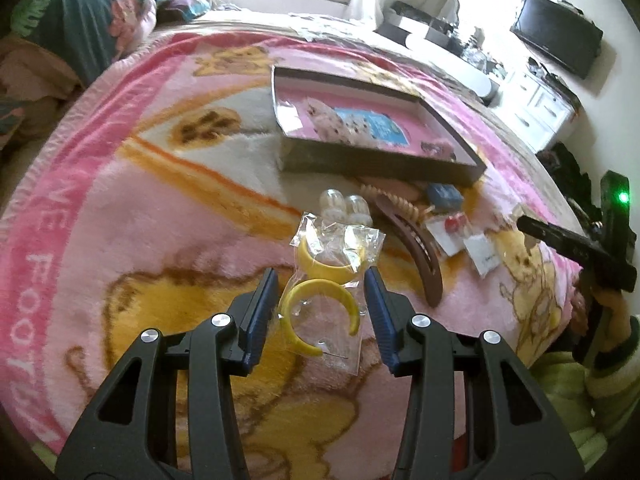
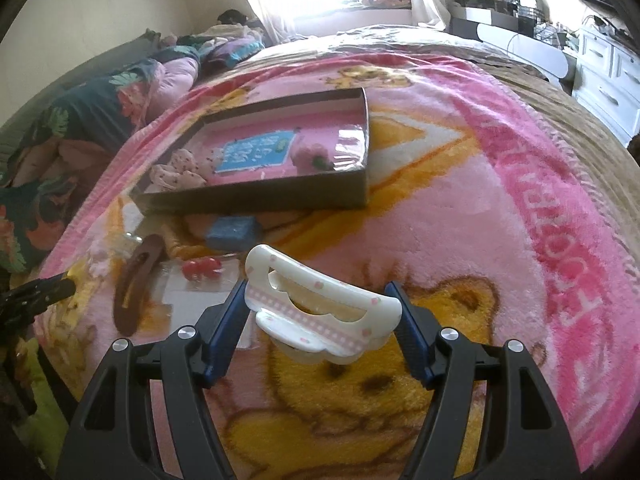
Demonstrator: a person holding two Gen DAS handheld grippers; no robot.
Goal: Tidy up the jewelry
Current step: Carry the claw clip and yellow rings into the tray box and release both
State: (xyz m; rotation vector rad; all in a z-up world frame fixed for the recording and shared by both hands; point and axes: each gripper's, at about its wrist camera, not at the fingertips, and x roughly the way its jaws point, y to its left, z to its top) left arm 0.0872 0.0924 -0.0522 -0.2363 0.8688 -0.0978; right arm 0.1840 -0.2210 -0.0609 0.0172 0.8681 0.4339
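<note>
My left gripper (image 1: 322, 280) is open, its fingers on either side of a clear bag with two yellow hoop earrings (image 1: 320, 304) lying on the pink blanket. My right gripper (image 2: 320, 296) is shut on a white hair claw clip with pink dots (image 2: 320, 308), held above the blanket. An open shallow box (image 1: 372, 124) with a pink lining lies further back; it also shows in the right wrist view (image 2: 280, 196). Before it lie a brown hair clip (image 1: 416, 252), a blue small box (image 1: 444, 196), red earrings on a card (image 1: 452, 226) and clear beads (image 1: 344, 208).
The pink cartoon blanket (image 1: 160, 208) covers a bed. Pillows and bedding (image 1: 80, 28) lie at the far left. A white dresser (image 1: 536, 104) and a TV (image 1: 556, 32) stand at the right. The right gripper's body (image 1: 580, 252) shows at the right edge of the left wrist view.
</note>
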